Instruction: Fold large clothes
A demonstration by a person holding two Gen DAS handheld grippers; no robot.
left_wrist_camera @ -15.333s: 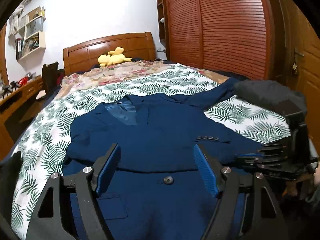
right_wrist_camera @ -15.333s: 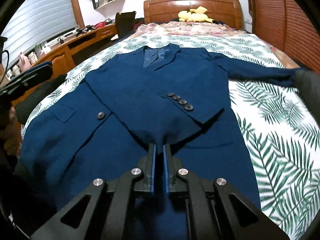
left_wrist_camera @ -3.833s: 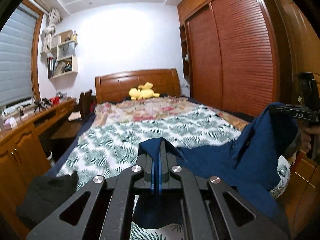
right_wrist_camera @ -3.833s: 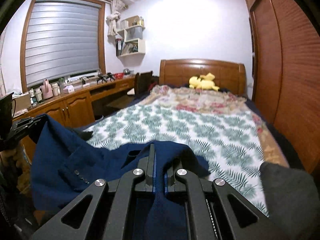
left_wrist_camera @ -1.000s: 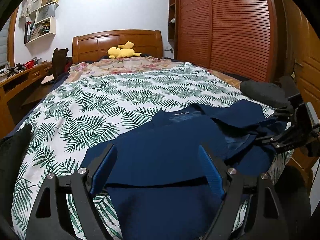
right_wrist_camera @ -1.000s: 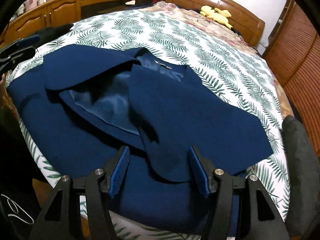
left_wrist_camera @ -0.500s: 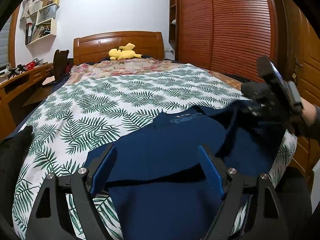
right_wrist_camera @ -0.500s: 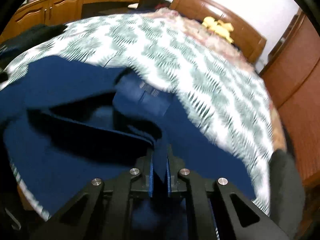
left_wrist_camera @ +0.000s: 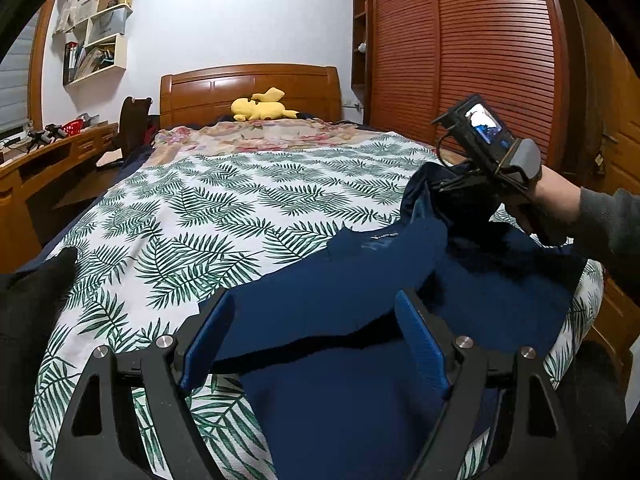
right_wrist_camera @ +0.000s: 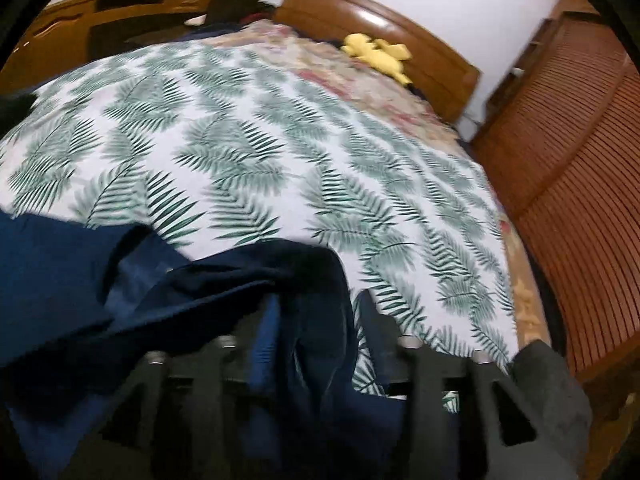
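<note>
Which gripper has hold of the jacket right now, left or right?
The right gripper: it lifts a bunched edge of the navy jacket off the bed. The left gripper hangs open above the cloth, gripping nothing.

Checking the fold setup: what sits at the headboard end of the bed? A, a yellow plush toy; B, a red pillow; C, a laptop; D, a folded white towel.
A: a yellow plush toy lies just in front of the wooden headboard.
</note>
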